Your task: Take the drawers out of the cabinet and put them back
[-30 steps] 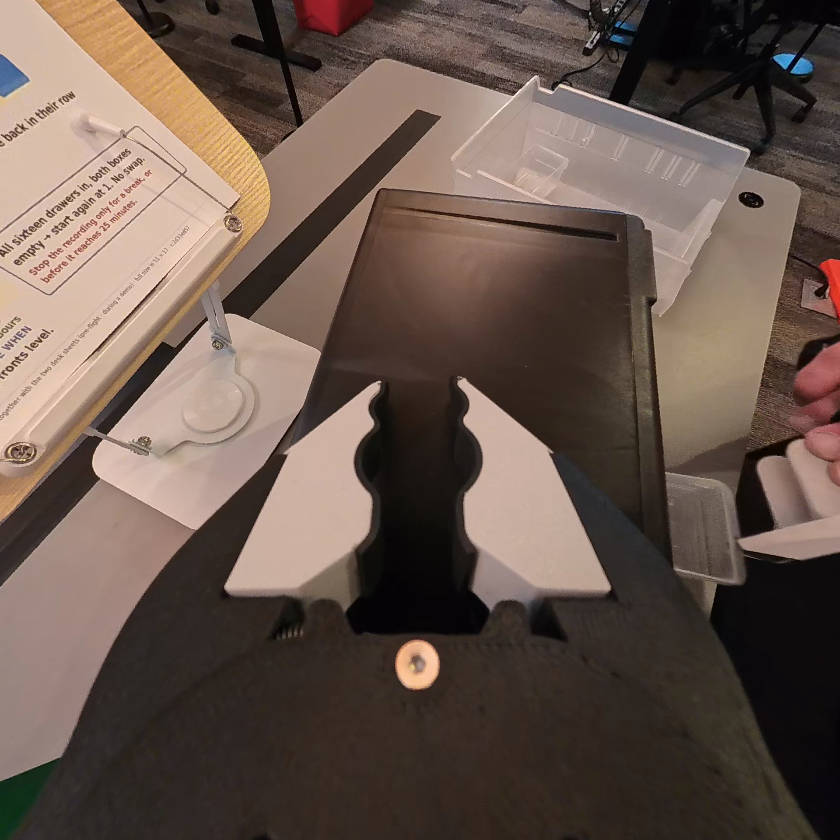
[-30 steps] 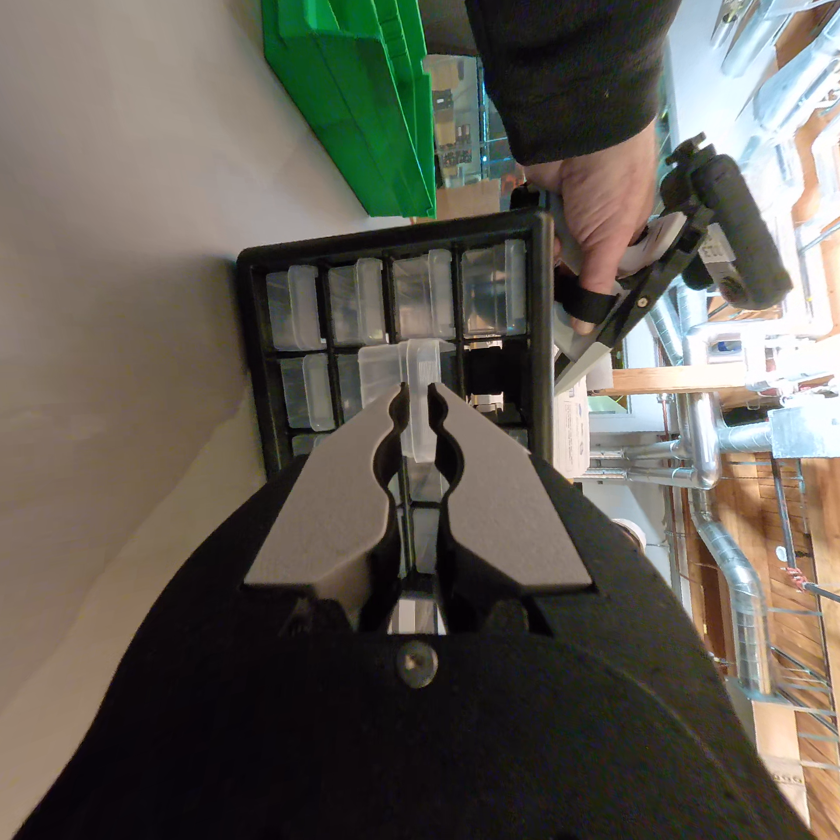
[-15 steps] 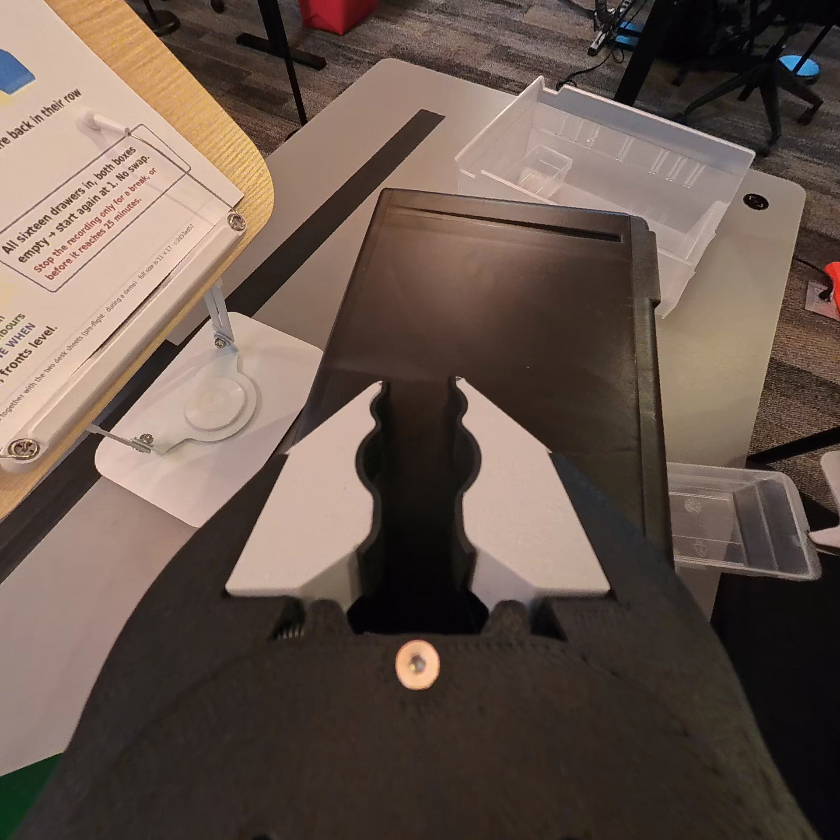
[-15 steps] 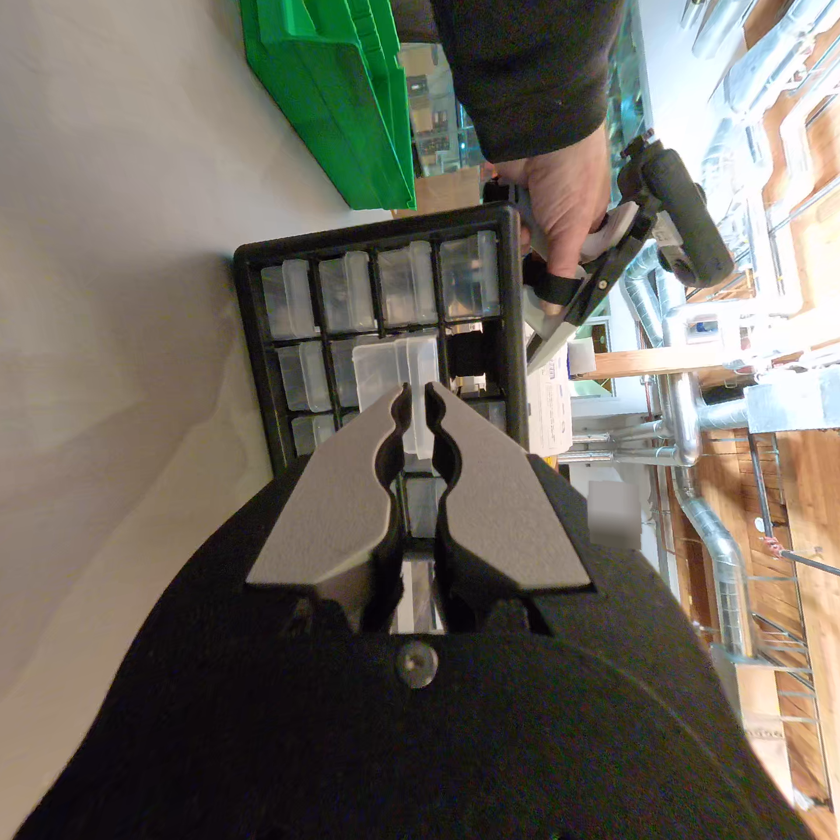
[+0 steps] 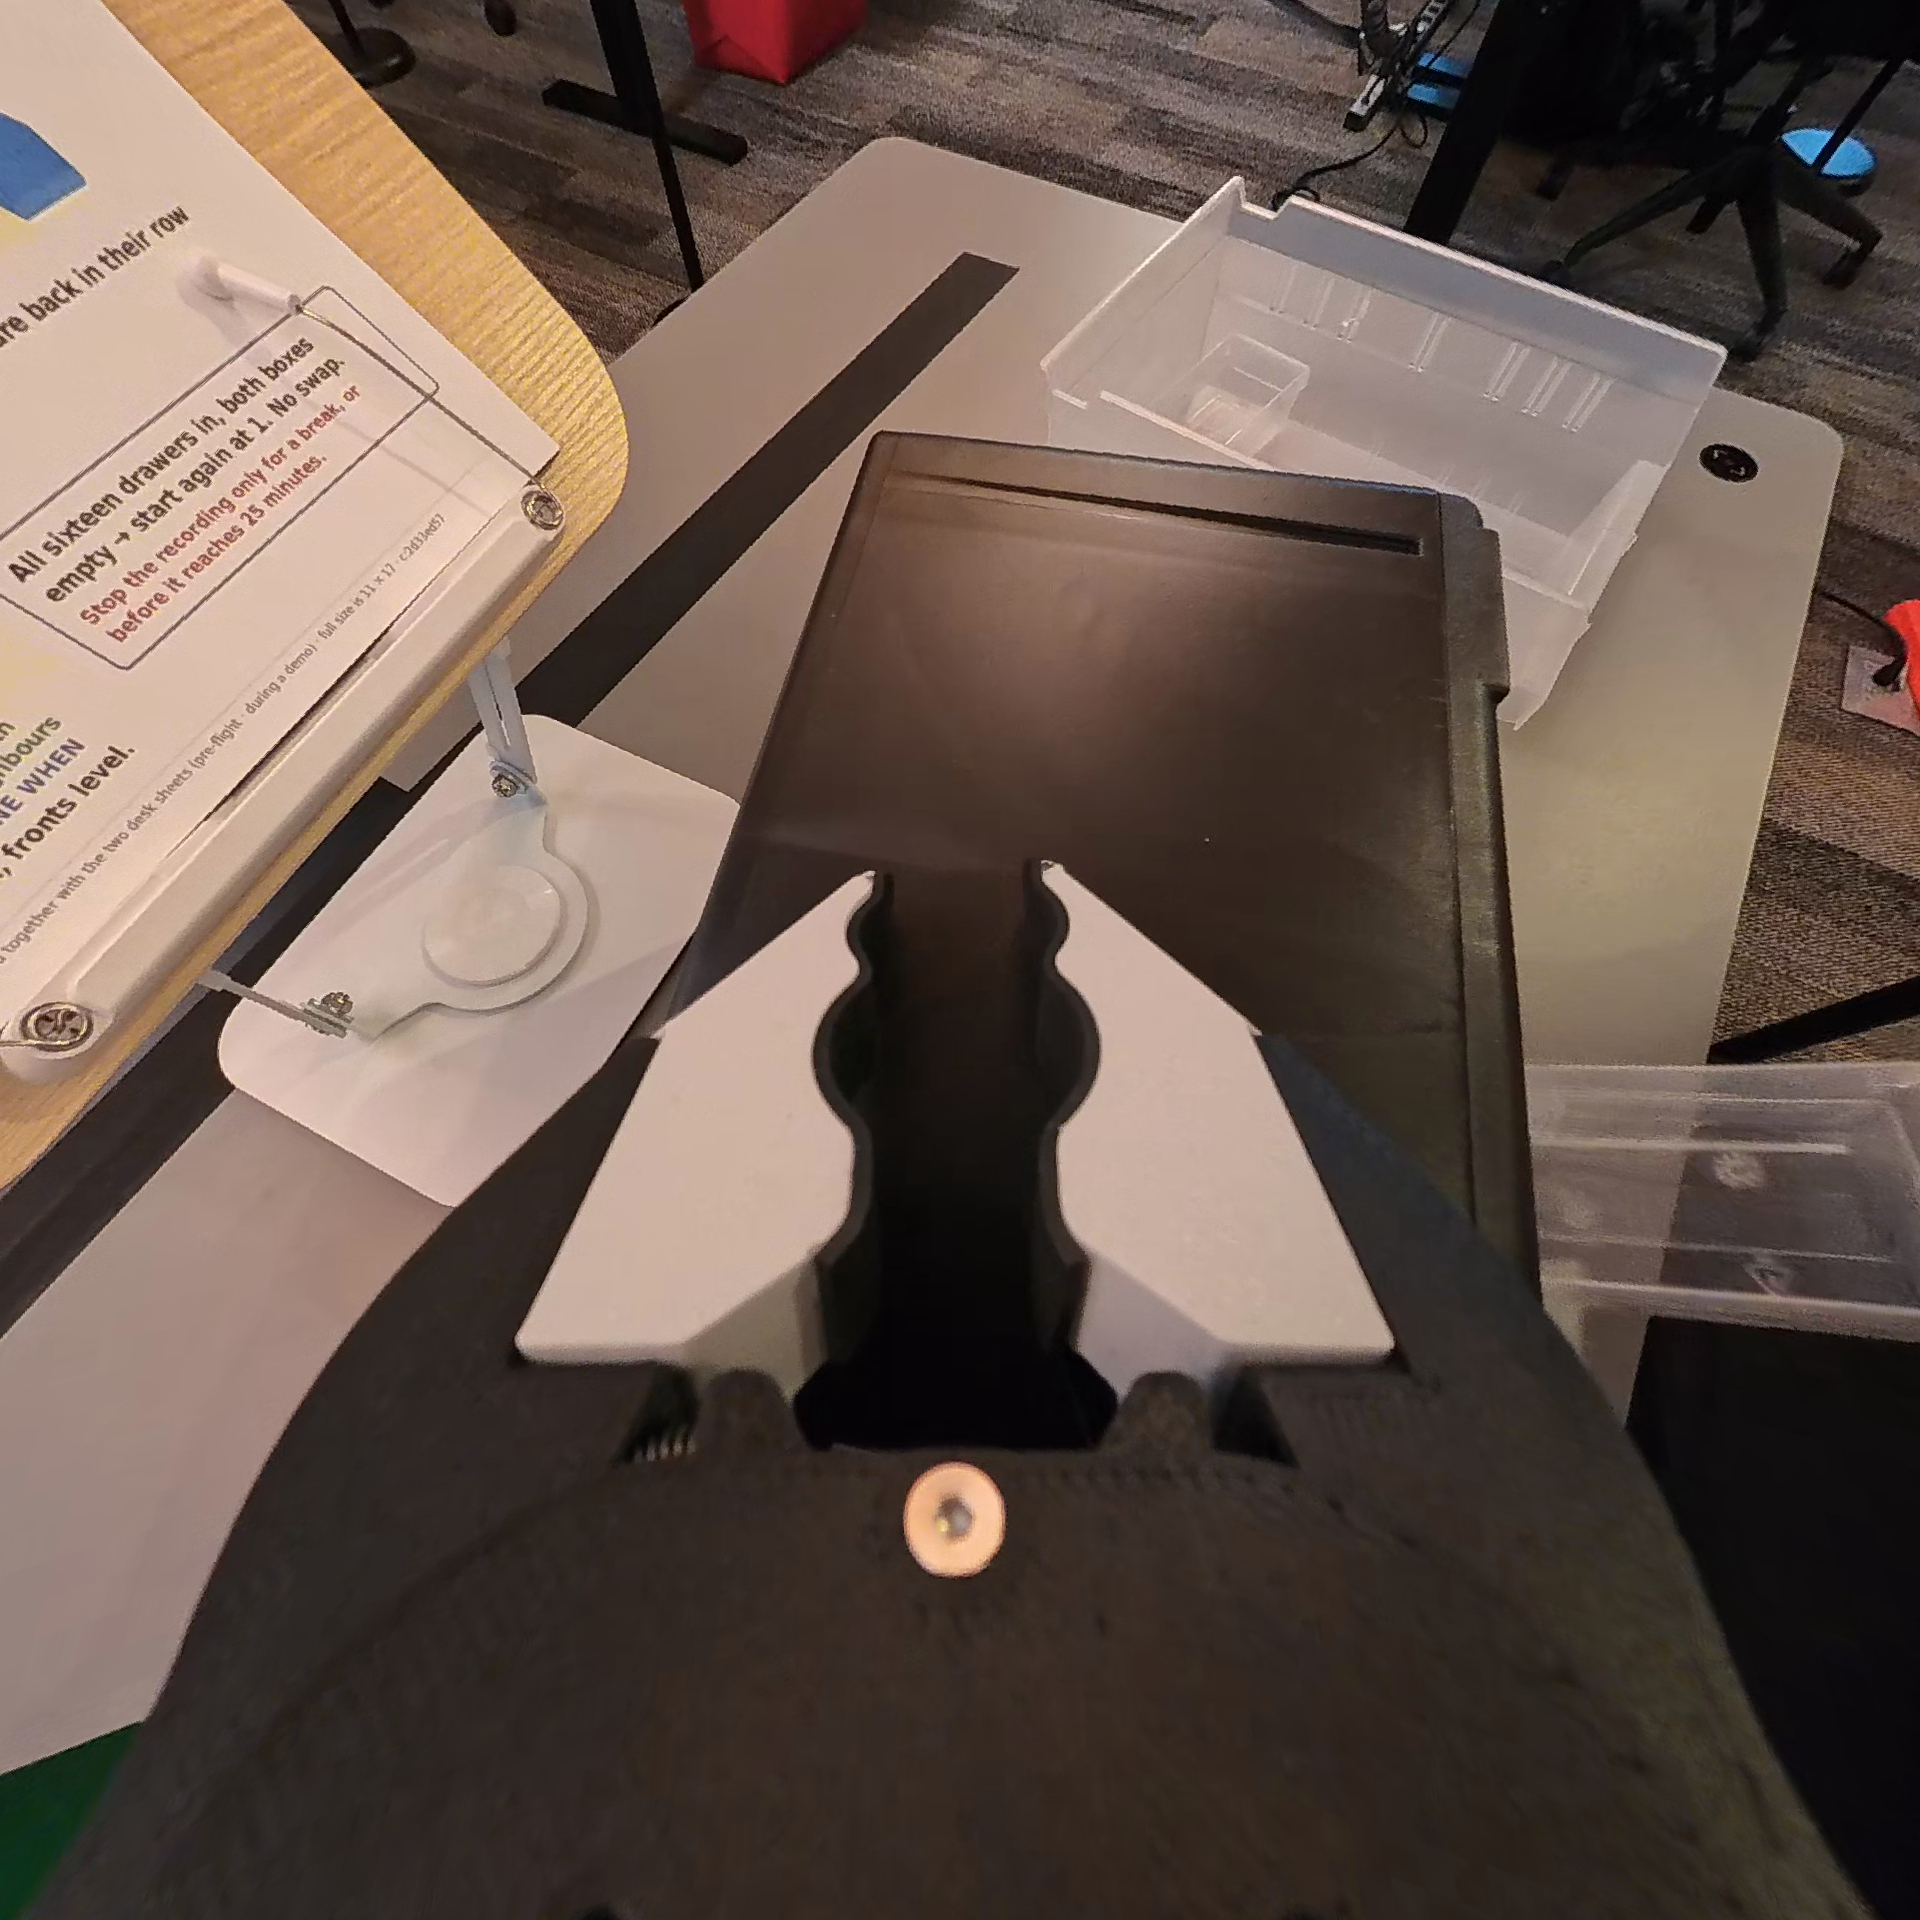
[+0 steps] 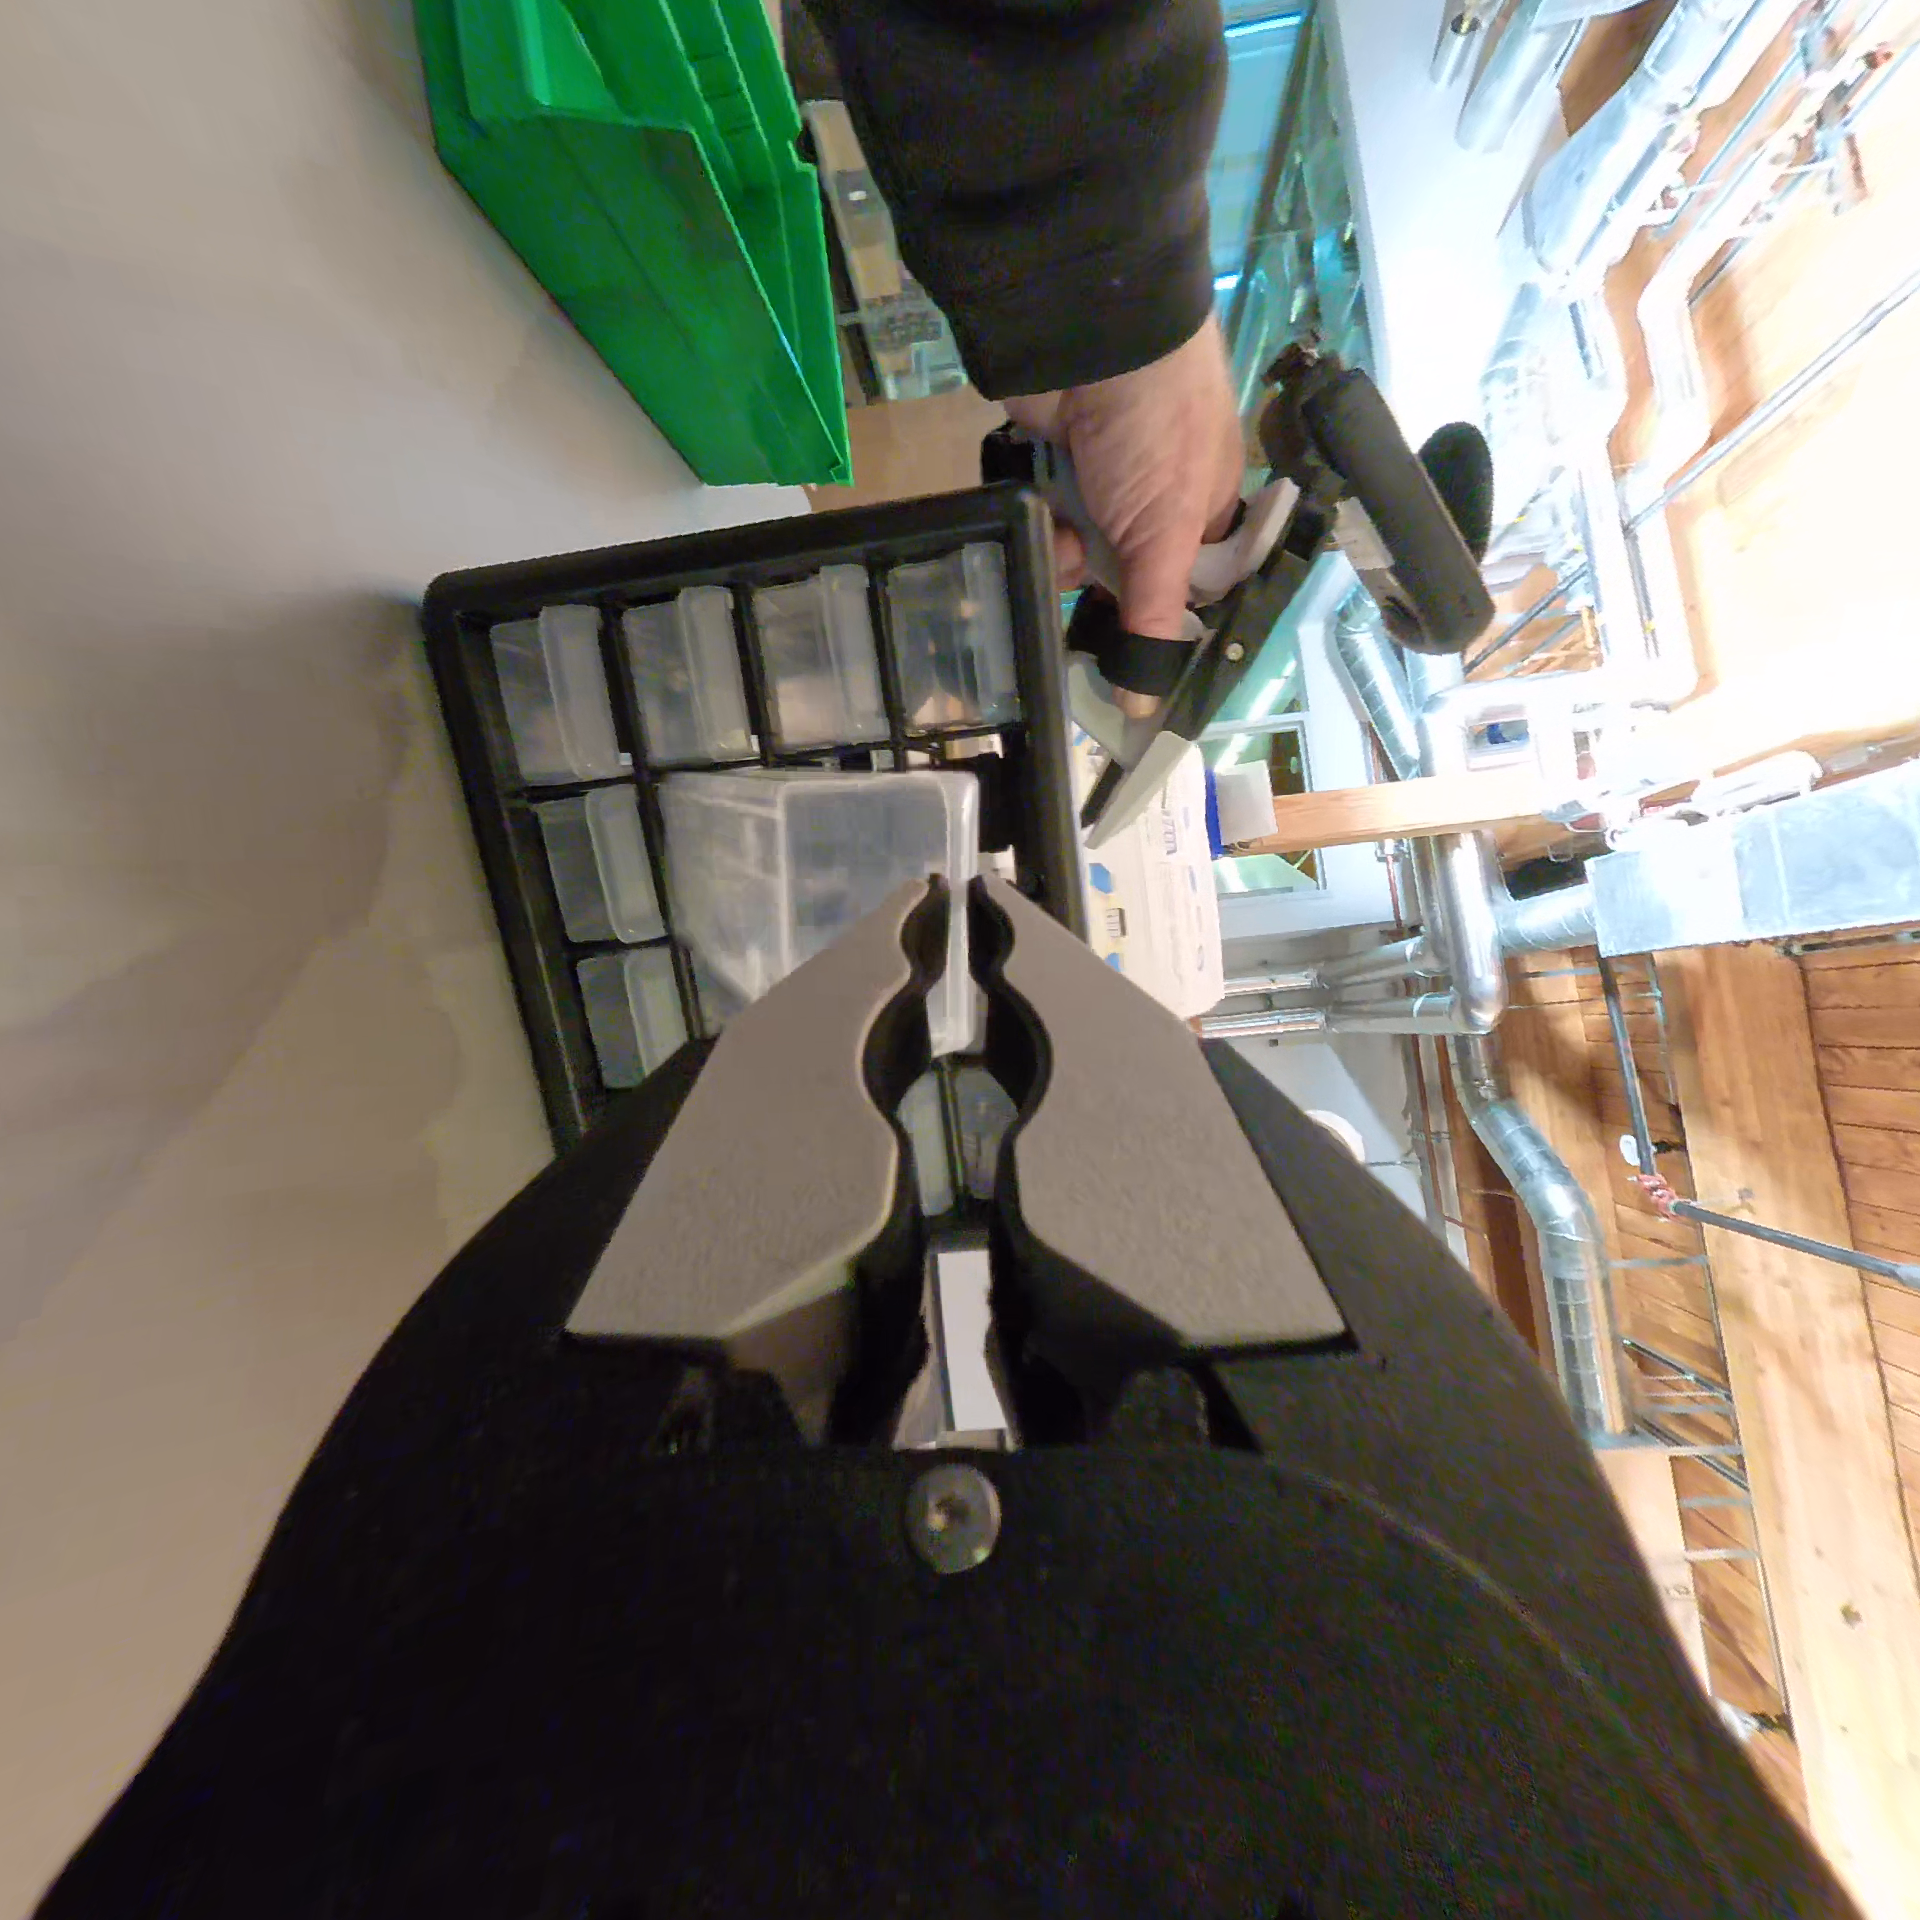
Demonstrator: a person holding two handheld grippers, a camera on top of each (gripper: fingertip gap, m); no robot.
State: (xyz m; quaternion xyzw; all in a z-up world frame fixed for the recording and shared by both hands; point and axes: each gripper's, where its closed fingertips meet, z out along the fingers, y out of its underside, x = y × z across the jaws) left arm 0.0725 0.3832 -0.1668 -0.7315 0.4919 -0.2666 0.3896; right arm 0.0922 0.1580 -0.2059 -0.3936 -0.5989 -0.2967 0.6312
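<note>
Clear plastic drawer pinched by its tab in right tongs.

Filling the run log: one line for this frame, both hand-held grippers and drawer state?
left hand-held gripper: open, over black cabinet top | right hand-held gripper: shut on clear drawer handle | drawer: partly out of cabinet

This looks like an office-style lab or workshop set up for recording demonstrations. A grey desk stands on patterned carpet among black rolling chairs and floor cables, with a printed instruction sheet clipped on a wooden stand. The right wrist view shows bare metal ducts, wood panelling and a green plastic crate.
</note>
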